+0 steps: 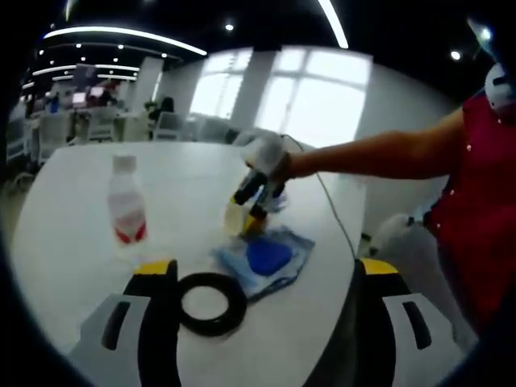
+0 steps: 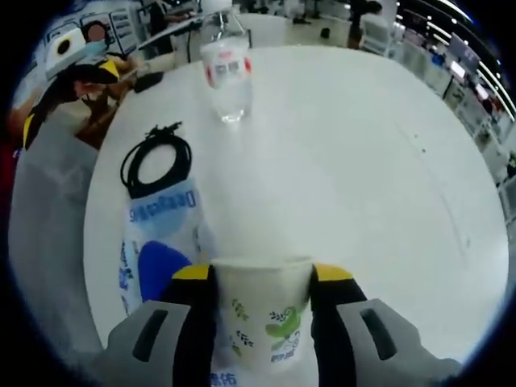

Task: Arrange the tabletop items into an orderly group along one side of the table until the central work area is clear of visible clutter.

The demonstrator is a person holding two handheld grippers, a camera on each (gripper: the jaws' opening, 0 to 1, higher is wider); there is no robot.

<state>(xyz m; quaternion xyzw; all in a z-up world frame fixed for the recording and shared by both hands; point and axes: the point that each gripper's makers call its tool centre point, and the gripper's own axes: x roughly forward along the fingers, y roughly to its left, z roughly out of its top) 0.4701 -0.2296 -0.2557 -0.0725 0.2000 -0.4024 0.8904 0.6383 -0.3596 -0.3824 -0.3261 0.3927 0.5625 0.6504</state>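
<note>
In my right gripper view, the right gripper [image 2: 263, 282] has its two yellow-tipped jaws pinching a paper cup [image 2: 264, 310] between them, one jaw against each side of the cup wall. The cup stands upright, white with a green leaf print, its rim level with the jaw tips. Just left of it on the white table [image 2: 363, 161] lies a flat blue-and-white packet [image 2: 159, 242] (lettering on it, too blurred for me to read). Beyond the packet sits a coiled black cable [image 2: 156, 164], and farther still a clear water bottle [image 2: 226, 68] with a red-and-white label stands upright, well apart from the cup.

From my left gripper view, the left gripper [image 1: 266, 274] has its jaws spread wide with nothing between the tips; the cable coil [image 1: 211, 303] lies on the table just beside the left jaw, on its inner side, and I cannot tell whether they touch. The packet [image 1: 266, 256] lies a little farther out, between the two jaws' lines. The right gripper [image 1: 256, 192] comes in from the right with a person's arm behind it, holding the cup [image 1: 235, 218] just above the packet's far edge. The bottle [image 1: 126, 201] stands off to the left, apart from everything else.
</note>
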